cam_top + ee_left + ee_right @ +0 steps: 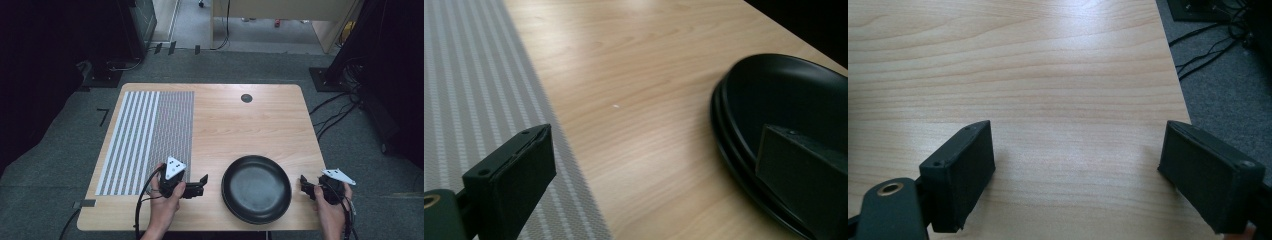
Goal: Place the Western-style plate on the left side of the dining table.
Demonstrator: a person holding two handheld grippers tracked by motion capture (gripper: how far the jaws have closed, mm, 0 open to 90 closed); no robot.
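Both the left tool (202,184) and right tool (305,185) gape empty, flanking the black pan (256,189).

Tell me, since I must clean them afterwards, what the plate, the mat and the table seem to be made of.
The plate looks like matte black plastic or glazed ceramic: smooth, with only a dull sheen; the look leaves it open. In the left gripper view a second rim suggests two stacked. The mat seems woven vinyl or fabric, its grey and white stripes showing a fine weave. The table looks like light wood or laminate, with visible grain.
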